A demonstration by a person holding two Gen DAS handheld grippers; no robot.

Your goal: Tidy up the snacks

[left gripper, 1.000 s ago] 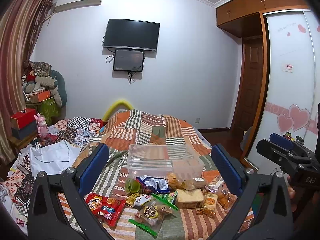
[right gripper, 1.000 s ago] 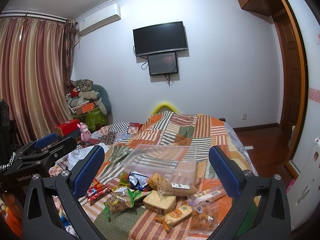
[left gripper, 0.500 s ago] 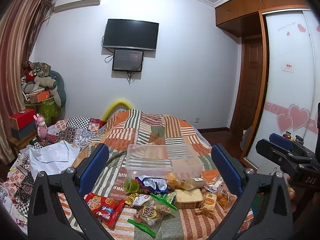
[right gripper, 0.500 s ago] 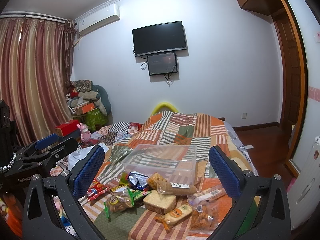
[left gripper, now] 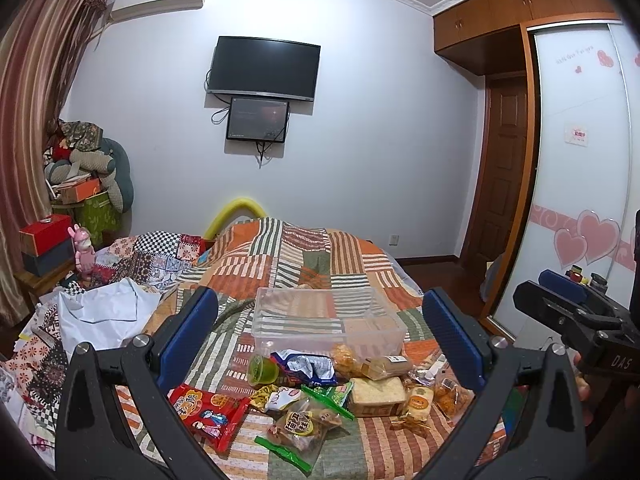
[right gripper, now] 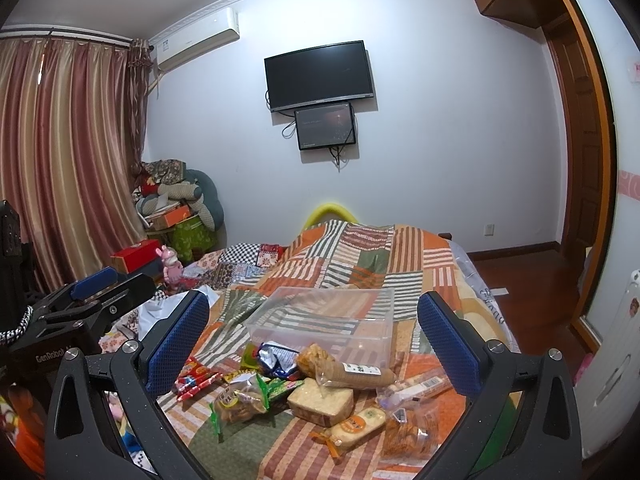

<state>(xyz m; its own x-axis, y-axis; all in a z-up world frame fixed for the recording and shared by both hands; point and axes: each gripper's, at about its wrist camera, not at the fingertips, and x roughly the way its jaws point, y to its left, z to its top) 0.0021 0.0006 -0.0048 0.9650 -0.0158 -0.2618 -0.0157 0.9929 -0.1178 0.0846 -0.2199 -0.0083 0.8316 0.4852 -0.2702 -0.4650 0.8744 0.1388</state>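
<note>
A clear plastic bin [left gripper: 326, 322] [right gripper: 324, 322] sits on the patchwork bed. Several snacks lie in a heap in front of it: a red packet [left gripper: 208, 410], a green jelly cup [left gripper: 263, 371], a blue-white bag [left gripper: 306, 365], a square bread pack [left gripper: 376, 396] [right gripper: 320, 400], a long biscuit roll [right gripper: 348, 370]. My left gripper [left gripper: 320, 344] is open and empty, held above and short of the heap. My right gripper [right gripper: 312, 344] is open and empty, likewise above the snacks. Each gripper shows at the edge of the other's view.
The patchwork quilt [left gripper: 296, 256] covers the bed. Crumpled white cloth [left gripper: 104, 316] and mixed fabrics lie at the left. A red box [left gripper: 42, 234] and a pink toy [left gripper: 82, 246] stand at the left wall. A wardrobe [left gripper: 580, 160] and wooden door stand right.
Both views have shifted only slightly. The grippers stay open and the snacks have not moved.
</note>
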